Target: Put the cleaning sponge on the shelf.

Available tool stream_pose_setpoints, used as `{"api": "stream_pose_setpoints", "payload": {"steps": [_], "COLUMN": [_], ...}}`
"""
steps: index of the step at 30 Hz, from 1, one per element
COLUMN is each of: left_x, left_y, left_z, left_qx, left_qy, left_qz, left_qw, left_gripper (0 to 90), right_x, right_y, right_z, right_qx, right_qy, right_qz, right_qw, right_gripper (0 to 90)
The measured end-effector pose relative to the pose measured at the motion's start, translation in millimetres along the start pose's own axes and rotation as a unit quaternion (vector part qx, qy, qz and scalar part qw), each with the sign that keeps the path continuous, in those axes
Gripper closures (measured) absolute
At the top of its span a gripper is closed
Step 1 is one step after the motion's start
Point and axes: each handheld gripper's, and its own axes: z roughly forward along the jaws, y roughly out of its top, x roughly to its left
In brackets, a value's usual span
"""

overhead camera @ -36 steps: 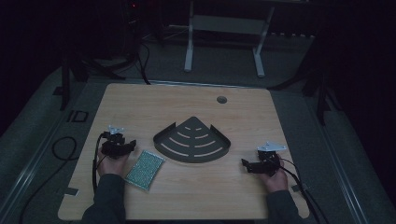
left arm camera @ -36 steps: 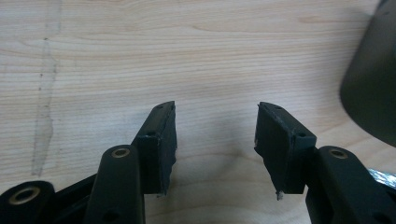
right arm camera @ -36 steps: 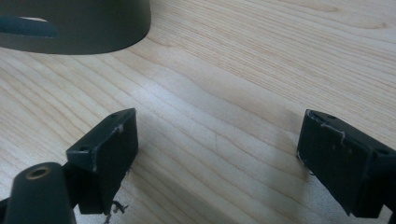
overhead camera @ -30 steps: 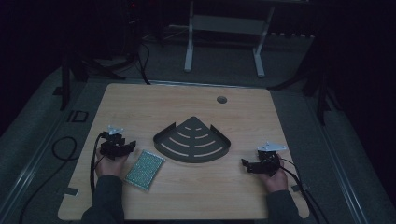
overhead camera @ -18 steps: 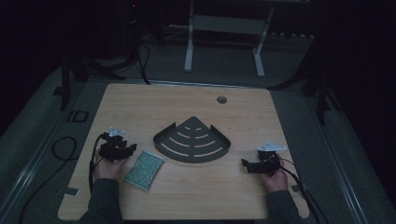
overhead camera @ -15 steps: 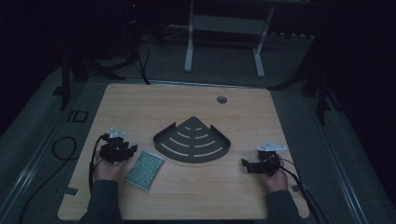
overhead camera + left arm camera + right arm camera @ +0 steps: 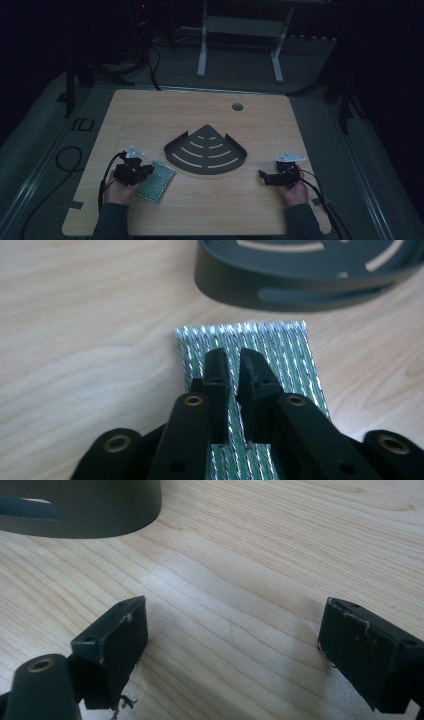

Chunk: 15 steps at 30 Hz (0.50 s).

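A green and silver striped scouring pad [image 7: 160,184] [image 7: 282,342] lies flat on the wooden table [image 7: 150,115], just left of a dark fan-shaped slotted tray [image 7: 206,136] [image 7: 300,292]. My left gripper [image 7: 149,173] [image 7: 234,362] is over the pad's left part. Its jaws have just been closing and now stand almost together, with the pad's fabric in the narrow gap. My right gripper [image 7: 263,176] [image 7: 232,630] rests at the table's right front. It is wide open over bare wood, and the tray's curved wall [image 7: 100,510] lies beyond it.
A round cable hole [image 7: 237,106] sits in the table's far side. Cables [image 7: 65,160] loop on the floor to the left. A white metal frame [image 7: 240,30] stands beyond the table. The surroundings are dark.
My left gripper has shifted toward me and to the right, onto the pad's left edge, and its jaws have closed. The pad, the tray and the right hand are where they were.
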Motion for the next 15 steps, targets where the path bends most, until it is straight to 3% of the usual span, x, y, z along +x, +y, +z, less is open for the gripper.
{"api": "stream_pose_setpoints", "payload": {"steps": [12, 15], "left_x": [-7.5, -6.9], "left_y": [-16.2, -17.9], "left_z": [-2.2, -4.4], "left_qx": [0.057, 0.061], "left_qy": [-0.005, -0.006], "left_qz": [0.027, 0.030], "left_qw": [0.9980, 0.9976], "left_gripper": [88.7, 89.2], "right_x": [0.0, 0.0], "right_y": [0.0, 0.0], "right_z": [0.0, 0.0], "right_qx": [0.000, 0.000], "right_qy": [0.000, 0.000], "right_qz": [0.000, 0.000], "right_qw": [1.0000, 1.0000], "right_gripper": [12.0, 12.0]}}
